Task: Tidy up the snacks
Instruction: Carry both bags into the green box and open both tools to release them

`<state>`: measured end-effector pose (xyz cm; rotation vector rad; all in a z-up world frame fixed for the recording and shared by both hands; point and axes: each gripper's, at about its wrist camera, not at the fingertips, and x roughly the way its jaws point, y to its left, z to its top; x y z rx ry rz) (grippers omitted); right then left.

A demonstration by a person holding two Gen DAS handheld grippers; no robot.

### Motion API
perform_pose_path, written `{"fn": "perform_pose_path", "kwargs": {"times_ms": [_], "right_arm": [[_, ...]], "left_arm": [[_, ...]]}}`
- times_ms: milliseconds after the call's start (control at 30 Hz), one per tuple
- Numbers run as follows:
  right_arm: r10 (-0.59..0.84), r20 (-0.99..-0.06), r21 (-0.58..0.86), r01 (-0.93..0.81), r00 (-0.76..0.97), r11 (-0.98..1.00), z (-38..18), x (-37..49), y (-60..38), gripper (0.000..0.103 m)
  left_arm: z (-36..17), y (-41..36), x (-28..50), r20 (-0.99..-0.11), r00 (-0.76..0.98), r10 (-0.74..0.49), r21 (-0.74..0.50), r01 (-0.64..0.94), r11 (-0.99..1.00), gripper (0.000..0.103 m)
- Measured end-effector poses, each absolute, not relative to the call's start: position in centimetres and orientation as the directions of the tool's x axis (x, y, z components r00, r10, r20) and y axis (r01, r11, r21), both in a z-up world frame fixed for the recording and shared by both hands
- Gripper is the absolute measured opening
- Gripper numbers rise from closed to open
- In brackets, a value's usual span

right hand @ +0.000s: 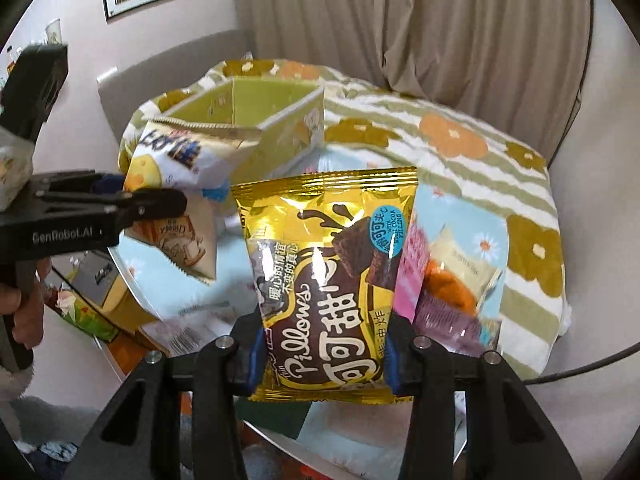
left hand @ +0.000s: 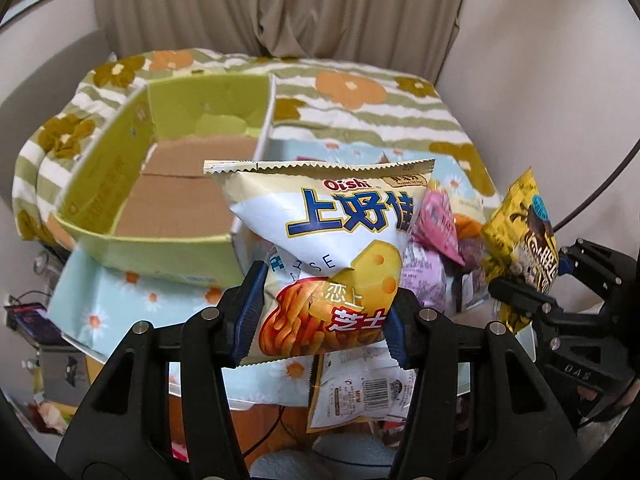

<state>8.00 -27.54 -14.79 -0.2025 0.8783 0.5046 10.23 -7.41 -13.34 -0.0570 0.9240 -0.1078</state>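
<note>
Left gripper (left hand: 324, 312) clamps the Oishi cheese bag (left hand: 332, 256) at its lower half, bag upright, lifted off the floral cloth (left hand: 104, 312). Right gripper (right hand: 322, 356) pinches the gold cocoa Pillows pack (right hand: 328, 280) the same way. Green cardboard box (left hand: 132, 248) sits behind-left, apparently nothing inside. Remaining snack pile (right hand: 448, 292) lies right of both packs.

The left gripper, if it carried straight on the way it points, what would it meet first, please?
Probably the green cardboard box: beyond the cheese snack bag the left gripper holds, the box's near wall lies ahead, though depth is unclear.
</note>
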Motion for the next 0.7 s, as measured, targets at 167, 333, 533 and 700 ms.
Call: {"fn": "perform_pose_path", "kwargs": {"times_ms": [167, 333, 533, 700], "right_arm": [[0.361, -0.742, 0.042, -0.497, 0.565, 0.866, -11.9, 8.8, -26.2, 0.042], [0.383, -0.708, 0.047, -0.501, 0.593, 0.864, -9.1, 10.4, -23.5, 0.042], [0.396, -0.678, 0.075, -0.478, 0.619, 0.875, -6.8, 13.3, -18.8, 0.042], [0.385, -0.667, 0.105, -0.431, 0.638, 0.896, -5.8, 16.0, -14.4, 0.042]], "left_arm": [[-10.7, -5.3, 10.6, -0.773, 0.628, -0.093, -0.093, 0.034, 0.995, 0.049], [-8.3, -1.7, 12.0, -0.748, 0.660, -0.072, -0.087, 0.010, 0.996, 0.049], [-6.4, 3.7, 15.4, -0.726, 0.684, -0.077, -0.086, 0.021, 0.996, 0.049], [-5.7, 8.4, 19.3, -0.721, 0.685, -0.106, -0.094, 0.055, 0.994, 0.049]]}}
